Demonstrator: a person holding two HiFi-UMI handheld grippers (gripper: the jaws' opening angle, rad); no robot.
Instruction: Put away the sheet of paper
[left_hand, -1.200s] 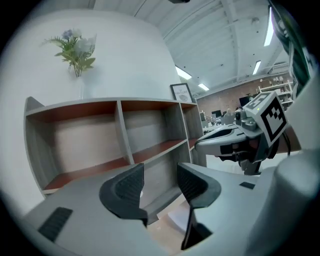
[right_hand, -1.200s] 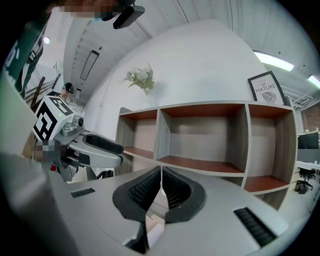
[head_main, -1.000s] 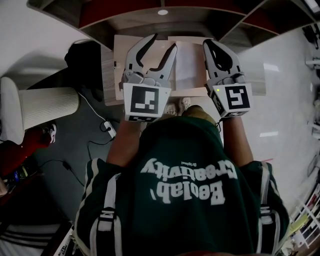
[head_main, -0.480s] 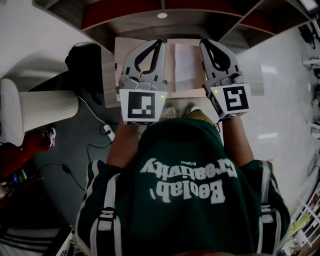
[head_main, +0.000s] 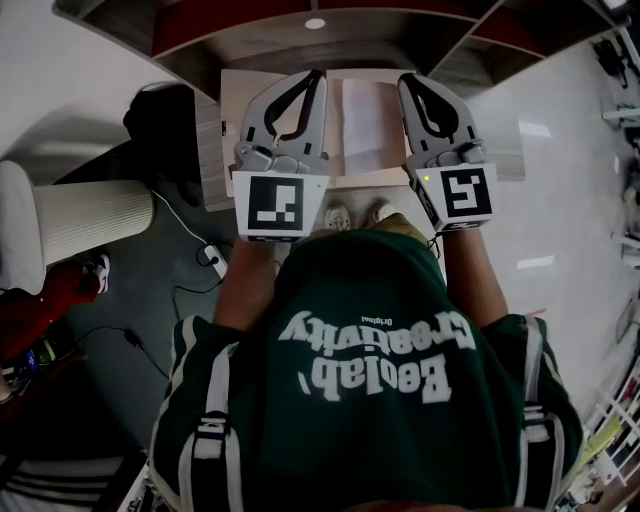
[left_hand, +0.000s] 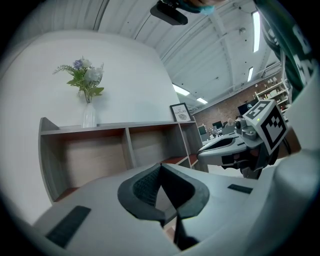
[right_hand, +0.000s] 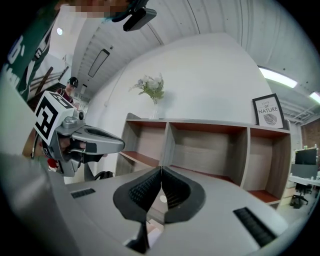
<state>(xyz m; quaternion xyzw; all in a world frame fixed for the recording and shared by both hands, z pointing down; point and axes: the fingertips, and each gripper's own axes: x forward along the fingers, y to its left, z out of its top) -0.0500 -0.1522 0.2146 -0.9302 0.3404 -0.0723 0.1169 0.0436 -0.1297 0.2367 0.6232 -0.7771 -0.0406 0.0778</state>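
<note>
While left hand-held gripper (head_main: 318, 76) and right hand-held gripper (head_main: 404, 80) sit closed, empty, sheet of paper (head_main: 365, 125) lies flat between them on surface (head_main: 232, 105).
Risk: no raised edge; a pinch could skid or crease it.

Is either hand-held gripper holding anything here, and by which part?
Nothing is held: left hand-held gripper and right hand-held gripper are shut empty; the paper lies on the table.
</note>
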